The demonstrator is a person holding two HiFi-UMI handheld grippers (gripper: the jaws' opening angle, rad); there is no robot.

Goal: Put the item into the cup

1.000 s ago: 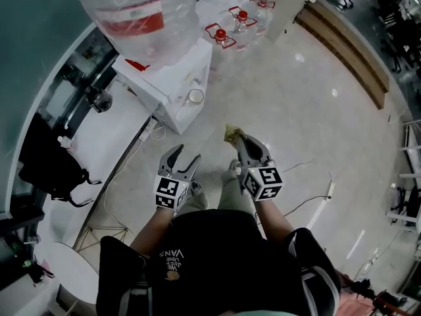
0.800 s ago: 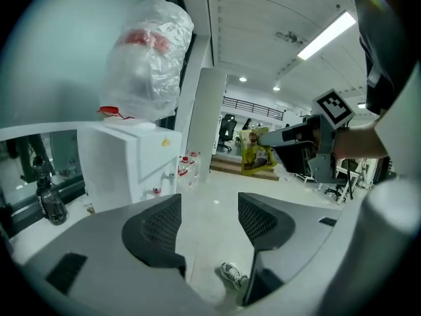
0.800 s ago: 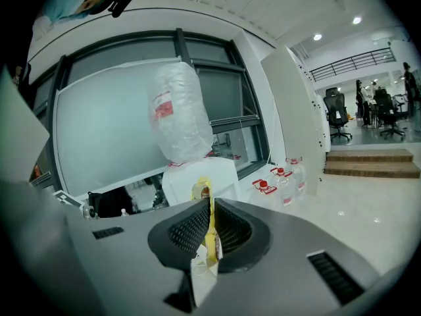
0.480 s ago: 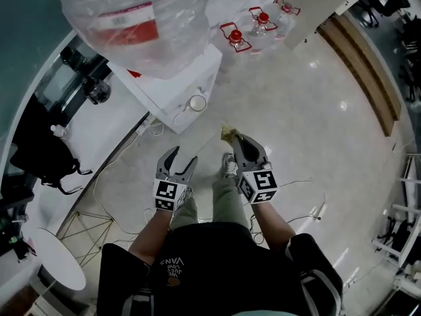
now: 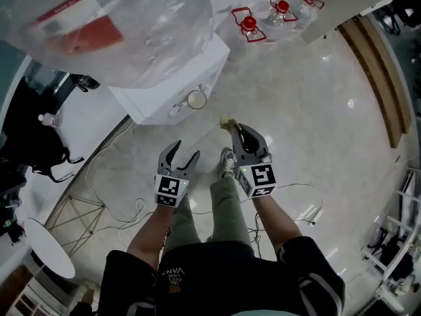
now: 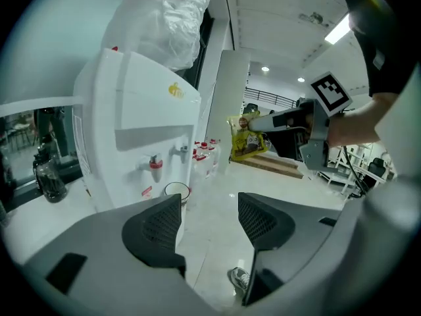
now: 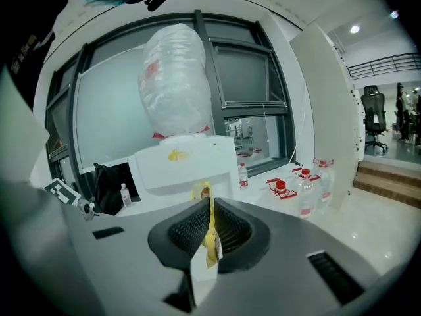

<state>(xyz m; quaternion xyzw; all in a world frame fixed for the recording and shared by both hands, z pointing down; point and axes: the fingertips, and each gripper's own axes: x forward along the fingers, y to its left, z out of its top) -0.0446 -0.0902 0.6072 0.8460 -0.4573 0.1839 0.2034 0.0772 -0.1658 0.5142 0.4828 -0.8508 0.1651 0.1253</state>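
My right gripper (image 5: 237, 130) is shut on a small yellow packet (image 5: 227, 121), whose top edge sticks out past the jaws (image 7: 205, 191). The left gripper view shows the same yellow packet (image 6: 246, 138) hanging from the right gripper (image 6: 260, 123) in mid-air. A white paper cup (image 5: 197, 99) stands on the drip ledge of the white water dispenser (image 5: 177, 78), left of and beyond the packet. That cup (image 6: 175, 191) sits under the taps, ahead of my left gripper (image 6: 209, 224), which is open and holds nothing. In the head view, the left gripper (image 5: 178, 158) hovers over the floor.
A large plastic-wrapped water bottle (image 5: 105, 25) tops the dispenser. Red-capped water jugs (image 5: 263, 15) stand on the floor beyond it. Cables (image 5: 112, 196) trail across the pale floor at left. A black bag (image 5: 33, 143) lies on a white counter (image 5: 79, 124) at left. My shoe (image 5: 227, 163) shows below the grippers.
The view has shifted closer to the dispenser, which now looms larger at top. Both grippers keep their pose; the right one still grips the packet.
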